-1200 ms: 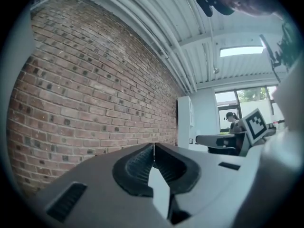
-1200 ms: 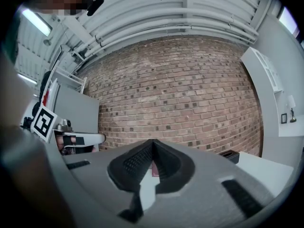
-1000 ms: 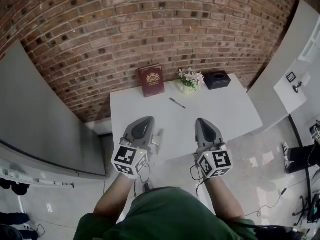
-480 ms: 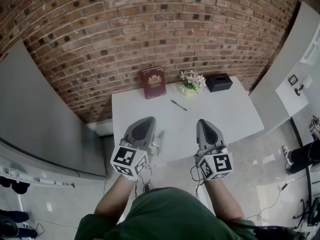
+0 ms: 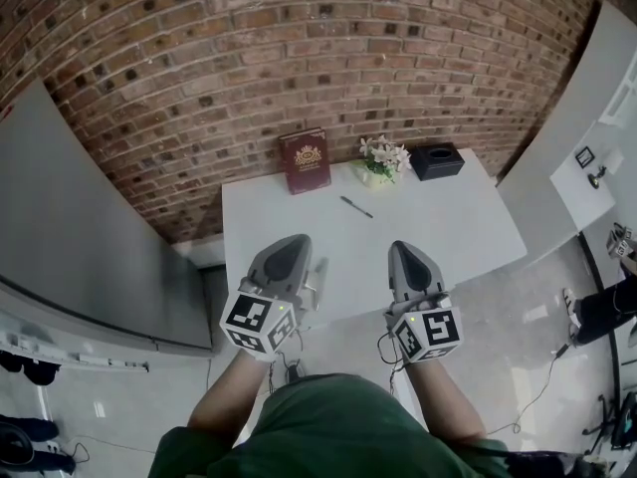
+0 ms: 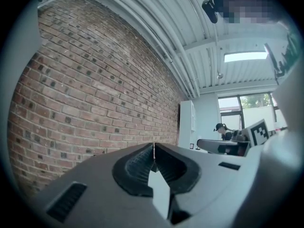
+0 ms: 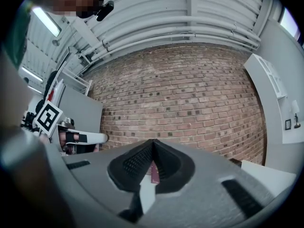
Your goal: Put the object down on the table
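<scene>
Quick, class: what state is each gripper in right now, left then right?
Left gripper: closed, holding nothing.
Right gripper: closed, holding nothing.

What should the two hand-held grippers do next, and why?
Probably just pull back a little from the table. The left hand-held gripper and the right hand-held gripper are both shut with nothing between their jaws, so there seems to be nothing to put down. The pen, book, flowers and black box already sit on the table.
</scene>
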Demonstrator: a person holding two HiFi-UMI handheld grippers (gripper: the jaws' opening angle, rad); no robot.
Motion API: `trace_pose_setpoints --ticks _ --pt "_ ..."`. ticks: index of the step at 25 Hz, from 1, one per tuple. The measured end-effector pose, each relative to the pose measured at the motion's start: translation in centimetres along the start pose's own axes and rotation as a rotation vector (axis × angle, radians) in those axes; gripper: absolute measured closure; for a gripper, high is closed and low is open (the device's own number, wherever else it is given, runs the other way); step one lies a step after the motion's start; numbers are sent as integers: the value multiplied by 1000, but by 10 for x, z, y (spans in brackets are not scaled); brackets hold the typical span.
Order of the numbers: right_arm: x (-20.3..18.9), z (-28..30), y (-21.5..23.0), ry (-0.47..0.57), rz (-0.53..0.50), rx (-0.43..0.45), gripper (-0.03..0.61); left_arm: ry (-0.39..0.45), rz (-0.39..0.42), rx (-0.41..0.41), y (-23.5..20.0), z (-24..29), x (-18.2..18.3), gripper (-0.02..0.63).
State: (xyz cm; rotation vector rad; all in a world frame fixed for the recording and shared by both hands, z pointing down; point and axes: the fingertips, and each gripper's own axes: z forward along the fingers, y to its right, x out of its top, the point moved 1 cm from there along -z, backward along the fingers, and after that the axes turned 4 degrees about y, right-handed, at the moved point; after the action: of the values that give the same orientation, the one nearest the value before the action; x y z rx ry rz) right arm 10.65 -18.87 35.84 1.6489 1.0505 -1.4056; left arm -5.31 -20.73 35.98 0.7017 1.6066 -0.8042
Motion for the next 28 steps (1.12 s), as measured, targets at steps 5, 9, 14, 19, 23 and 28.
trace_pose_setpoints --ticks 5,9,14,19,23,28 --pt "-2 2 -1 1 1 6 575 1 -1 4 -1 0 -1 603" --pt "-2 3 0 2 1 9 575 -3 -3 8 -2 0 -3 603" --pt "-4 3 1 -1 6 9 575 -5 0 8 -2 1 -4 603" --pt "-5 3 2 -6 6 8 575 -9 -1 7 -2 2 -5 603" --pt "-8 4 2 -11 11 9 575 -10 -3 8 -4 3 -5 603" --pt "-10 7 -1 -19 3 20 577 -6 -2 14 -7 4 -5 603"
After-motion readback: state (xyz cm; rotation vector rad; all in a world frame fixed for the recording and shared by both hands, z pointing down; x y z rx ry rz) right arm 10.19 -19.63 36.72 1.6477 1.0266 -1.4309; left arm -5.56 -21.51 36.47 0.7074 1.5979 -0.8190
